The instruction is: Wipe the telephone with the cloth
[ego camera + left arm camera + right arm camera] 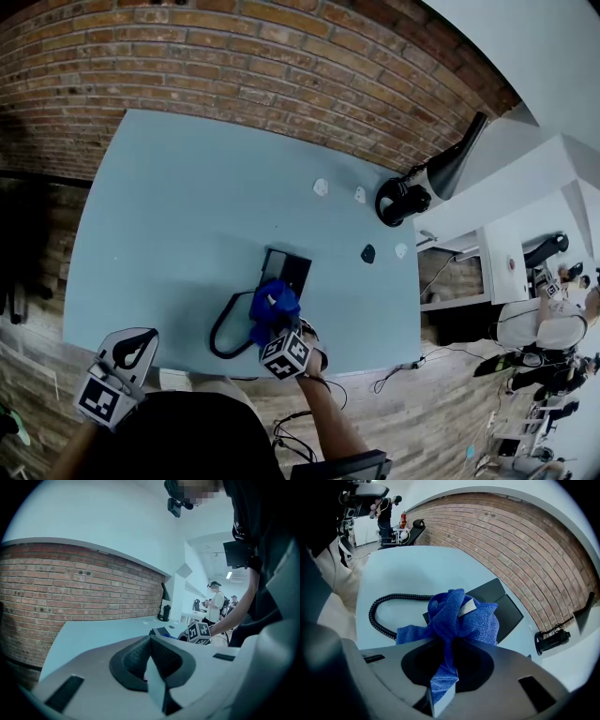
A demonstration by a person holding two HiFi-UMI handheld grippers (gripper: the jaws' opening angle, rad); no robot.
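Head view looks down on a pale blue table [187, 216] set against a red brick wall [234, 56]. White furniture [525, 234] stands off to the right, and cables [441, 356] trail over the wood-patterned floor below the table's near edge. At the far right corner of the table sits a black lamp [403, 202]. A few small white scraps [321, 187] lie near it.

The black telephone [286, 270] lies toward the near edge, right of the middle. Its coiled cord [223, 333] loops out to the left.

The right claw [447, 667] points steeply down at the phone. Its jaws are clamped on a bunched blue cloth [457, 620], and a fold of it runs back between the pads. The bundle, with a white tag [467, 607] showing, covers the near end of the telephone. Whether it presses on the phone cannot be told.

The left claw [150, 667] is closed with nothing between its jaws. It hangs by the table's near left corner, well apart from the phone.
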